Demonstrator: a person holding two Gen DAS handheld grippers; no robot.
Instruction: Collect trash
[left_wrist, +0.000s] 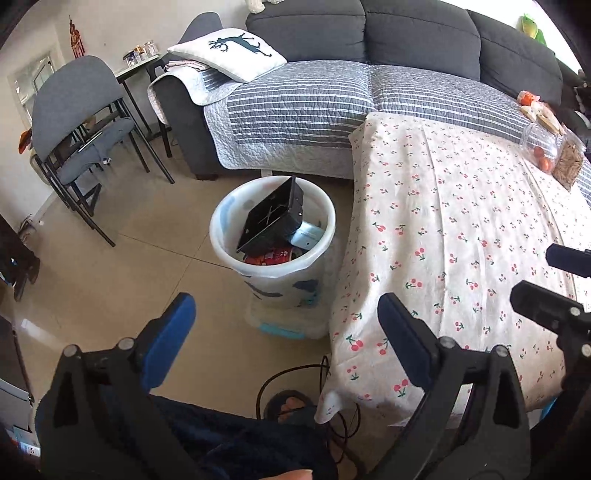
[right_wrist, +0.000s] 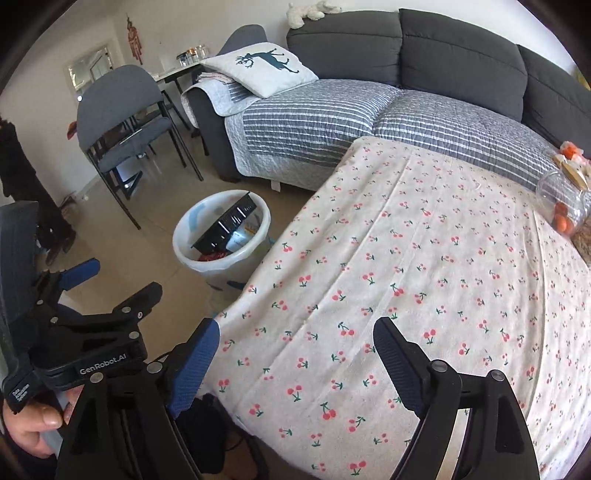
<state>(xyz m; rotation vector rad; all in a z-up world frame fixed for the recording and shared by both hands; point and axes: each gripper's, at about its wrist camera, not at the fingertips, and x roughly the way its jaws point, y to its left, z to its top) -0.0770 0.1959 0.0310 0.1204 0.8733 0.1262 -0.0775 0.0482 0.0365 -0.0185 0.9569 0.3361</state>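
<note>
The white trash bin (left_wrist: 273, 236) stands on the tiled floor (left_wrist: 129, 258), just beside the edge of the surface under a cherry-print cloth (left_wrist: 443, 240) and in front of the grey sofa (left_wrist: 332, 92). Inside it a black tray (left_wrist: 271, 218) leans tilted against the wall, over a red wrapper (left_wrist: 269, 257) and a pale blue item. The left gripper (left_wrist: 286, 321) hangs above the floor near the bin, jaws wide apart with nothing between them. The right gripper (right_wrist: 295, 347) hangs over the cloth's near edge, jaws also spread wide and empty. A clear jar (right_wrist: 561, 210) with orange fruit sits at the cloth's far right. 2 grey chairs (left_wrist: 81, 125) stand left of the sofa.
</note>
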